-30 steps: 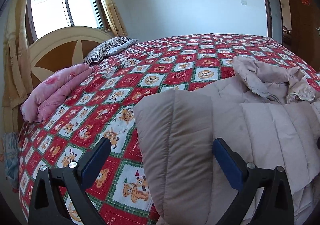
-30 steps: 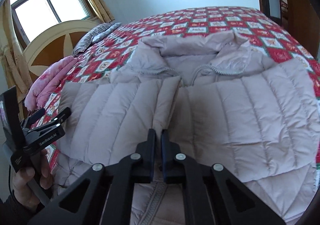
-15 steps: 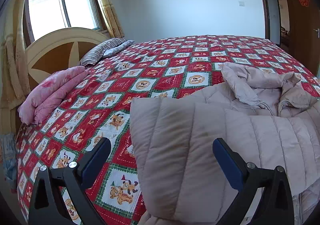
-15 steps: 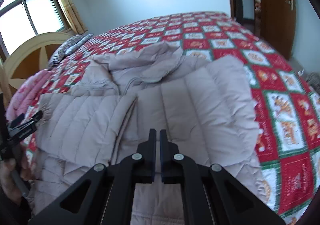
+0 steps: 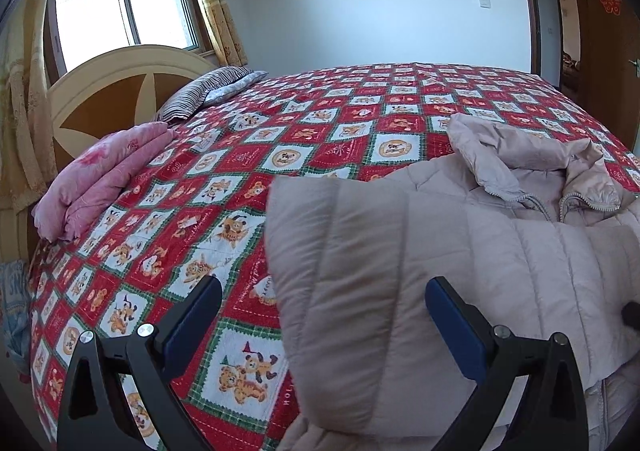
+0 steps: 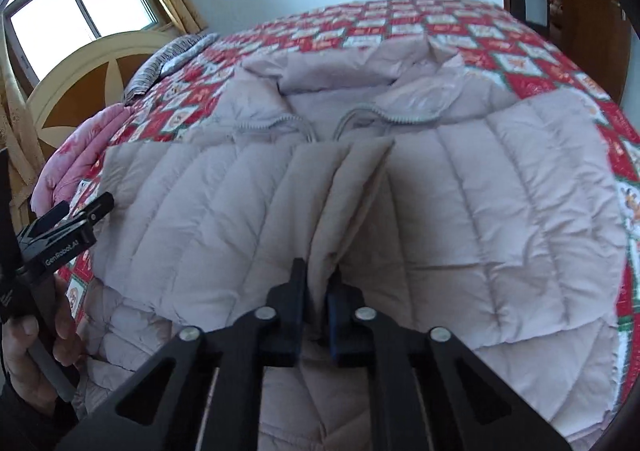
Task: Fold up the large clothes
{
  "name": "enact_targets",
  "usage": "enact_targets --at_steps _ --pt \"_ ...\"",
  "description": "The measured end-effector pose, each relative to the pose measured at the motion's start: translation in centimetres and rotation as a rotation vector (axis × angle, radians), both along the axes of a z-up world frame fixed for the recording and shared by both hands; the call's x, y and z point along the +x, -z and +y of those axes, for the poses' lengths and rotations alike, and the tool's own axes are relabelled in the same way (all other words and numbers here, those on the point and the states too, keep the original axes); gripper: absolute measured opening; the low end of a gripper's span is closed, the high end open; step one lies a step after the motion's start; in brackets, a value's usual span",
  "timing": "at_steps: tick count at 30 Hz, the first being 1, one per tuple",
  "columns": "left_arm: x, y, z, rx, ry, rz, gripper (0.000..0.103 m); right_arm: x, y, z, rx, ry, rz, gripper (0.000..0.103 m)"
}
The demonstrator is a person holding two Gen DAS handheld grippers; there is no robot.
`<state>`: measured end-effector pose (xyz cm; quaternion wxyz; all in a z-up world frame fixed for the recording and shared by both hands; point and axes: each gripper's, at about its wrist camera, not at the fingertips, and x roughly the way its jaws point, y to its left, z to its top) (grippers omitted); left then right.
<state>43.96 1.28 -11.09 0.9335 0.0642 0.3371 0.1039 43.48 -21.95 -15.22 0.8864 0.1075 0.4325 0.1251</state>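
Observation:
A beige quilted down jacket (image 6: 460,211) lies on the bed, collar and zipper towards the far side, both sleeves folded in over the chest. It also fills the right of the left wrist view (image 5: 420,271). My right gripper (image 6: 318,283) is shut on the edge of the folded left sleeve (image 6: 344,191) at the jacket's middle. My left gripper (image 5: 322,301) is open and empty, its jaws spread over the folded sleeve's outer edge and the quilt. It also shows in the right wrist view (image 6: 80,215), held in a hand at the jacket's left edge.
The bed carries a red patchwork bear quilt (image 5: 248,179). A folded pink blanket (image 5: 104,175) and a striped pillow (image 5: 208,91) lie by the round headboard (image 5: 120,91). A window (image 5: 120,7) is behind. A wooden door (image 5: 600,35) stands at the right.
My right gripper has swung back left to the jacket's centre and now pinches the folded sleeve's edge. My left gripper has stayed open and only shifted slightly.

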Motion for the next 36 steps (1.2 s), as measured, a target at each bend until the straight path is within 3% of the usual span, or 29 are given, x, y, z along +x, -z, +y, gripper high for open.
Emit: enact_targets --at_steps 3,7,9,10,11,13,15,18,20,22,25,28,36 --pt "0.1 -0.4 0.5 -0.008 -0.004 -0.009 0.102 -1.6 -1.1 -1.3 -0.077 0.035 -0.050 0.008" --pt "0.7 -0.1 0.3 -0.037 -0.016 0.014 0.102 -1.7 0.3 -4.2 -0.181 0.139 -0.005 0.008" --pt "0.9 0.0 -0.3 -0.051 -0.008 0.027 0.102 -1.6 1.2 -5.0 -0.228 0.153 0.016 0.014" --pt "0.8 0.0 -0.7 -0.053 0.002 0.027 0.102 -1.9 1.2 -4.7 -0.273 0.148 -0.002 0.021" --pt "0.7 -0.1 -1.2 -0.050 0.009 0.022 0.102 -2.3 0.8 -4.4 -0.332 0.164 -0.027 0.047" --pt "0.5 -0.7 -2.1 -0.039 0.029 -0.003 0.102 -3.3 -0.8 -4.7 -0.346 0.200 -0.087 0.071" --pt "0.7 -1.4 -3.0 -0.038 0.051 -0.024 0.102 -4.0 -2.5 -5.3 -0.330 0.274 -0.151 0.070" --pt "1.5 -1.9 -4.5 -0.025 0.110 -0.057 0.102 -3.1 -4.1 -4.5 -0.254 0.238 -0.182 0.055" --pt "3.1 -0.9 -5.1 -0.038 0.144 -0.007 0.102 -1.4 -3.7 -3.7 -0.196 0.191 -0.144 0.054" --pt "4.7 0.7 -5.2 -0.021 0.110 0.045 0.102 0.1 -2.5 -3.2 -0.142 0.158 -0.105 0.054" --pt "5.7 3.5 -5.4 -0.030 0.116 0.112 0.102 1.5 0.1 -2.1 -0.208 0.155 -0.048 0.054" --pt "5.0 4.8 -6.1 0.008 0.135 0.075 0.102 1.0 2.0 -2.3 -0.205 0.148 -0.039 0.053" --pt "5.6 5.8 -5.9 -0.032 0.152 0.088 0.102 0.8 3.1 -2.5 -0.215 0.155 -0.047 0.052"
